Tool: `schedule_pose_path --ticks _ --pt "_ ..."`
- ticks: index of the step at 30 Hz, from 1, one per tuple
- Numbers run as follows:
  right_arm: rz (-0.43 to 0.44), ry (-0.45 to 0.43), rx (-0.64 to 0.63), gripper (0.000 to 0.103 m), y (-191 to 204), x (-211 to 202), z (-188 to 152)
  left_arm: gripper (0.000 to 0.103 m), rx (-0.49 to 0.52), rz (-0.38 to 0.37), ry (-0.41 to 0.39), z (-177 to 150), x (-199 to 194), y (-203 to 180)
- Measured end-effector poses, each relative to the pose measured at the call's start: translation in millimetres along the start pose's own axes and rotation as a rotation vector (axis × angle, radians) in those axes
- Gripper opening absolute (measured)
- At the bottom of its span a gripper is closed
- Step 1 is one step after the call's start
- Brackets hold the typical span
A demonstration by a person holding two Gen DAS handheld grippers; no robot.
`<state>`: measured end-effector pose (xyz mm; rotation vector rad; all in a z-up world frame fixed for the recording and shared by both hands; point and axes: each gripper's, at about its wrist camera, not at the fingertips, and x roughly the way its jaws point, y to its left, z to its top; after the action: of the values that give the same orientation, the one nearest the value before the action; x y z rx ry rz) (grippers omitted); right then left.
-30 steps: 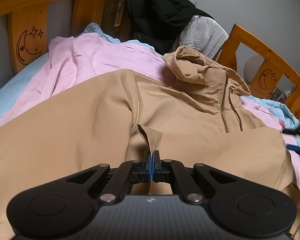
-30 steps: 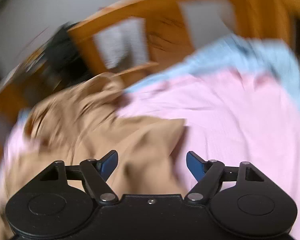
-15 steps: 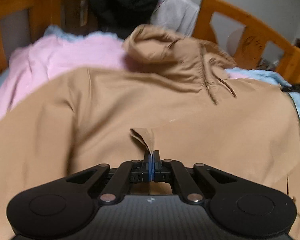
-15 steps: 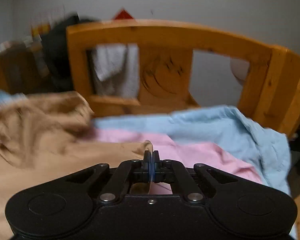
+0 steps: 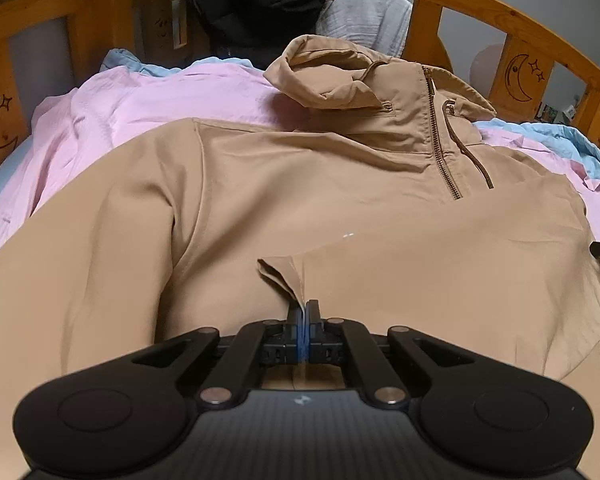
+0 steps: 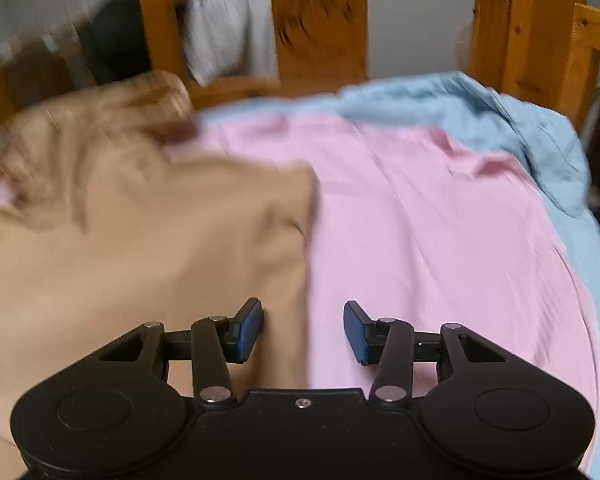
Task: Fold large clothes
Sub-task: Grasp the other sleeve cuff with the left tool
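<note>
— Well, pinched flat in the left gripper [image 5: 302, 312]: a thin fold of the tan jacket [image 5: 340, 216], jaws fully closed on it.

— And the right gripper [image 6: 303, 330]?

— Opening, nothing pressed between the blue pads [image 6: 247, 330]; only the jacket's edge and the pink sheet [image 6: 440, 240] below.

— Where's the jacket lying?

— Spread face up across the bed, collar [image 5: 332, 76] and zip [image 5: 440, 136] toward the wooden rail [image 5: 512, 40], body bulging toward the camera.

— Handling, probably?

— Soft, light, limp; likely to sag and slide wherever unsupported. Smooth weave, so maybe slippery in a shallow pinch.

— Best hold?

— Hems, seams or sleeve cuffs, doubled cloth, taken deep. Better avoided: the zip and the dangling cord [image 5: 472, 156].
</note>
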<state>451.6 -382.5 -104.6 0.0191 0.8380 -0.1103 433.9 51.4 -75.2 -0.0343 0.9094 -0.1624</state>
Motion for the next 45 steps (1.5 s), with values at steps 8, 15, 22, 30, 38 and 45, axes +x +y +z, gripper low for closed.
schedule_pose_path --ticks 8,15,22,30,38,45 --pt "-0.049 -0.013 -0.181 0.062 61.2 -46.0 45.0 0.081 -0.063 -0.09 -0.199 -17.1 -64.4 18.0" --pt "0.226 -0.096 -0.252 0.084 179.8 -74.0 86.4 0.097 -0.256 -0.064 -0.232 -60.9 -142.4 62.8" --pt "0.571 -0.159 -0.36 0.096 289.8 -96.8 57.3 0.101 -0.483 0.234 -0.283 -138.6 -217.5 122.4" --pt "0.835 -0.185 -0.464 0.098 364.4 -127.0 32.7 0.101 -0.821 0.563 -0.23 -190.4 -241.5 180.5" --pt "0.925 -0.149 -0.469 0.1 381.0 -166.9 -10.3 0.053 -0.985 0.594 -0.201 -191.1 -230.4 233.5" --pt "0.934 -0.133 -0.507 0.101 389.3 -191.3 -13.0 0.01 -0.935 0.613 -0.259 -194.9 -245.6 218.5"
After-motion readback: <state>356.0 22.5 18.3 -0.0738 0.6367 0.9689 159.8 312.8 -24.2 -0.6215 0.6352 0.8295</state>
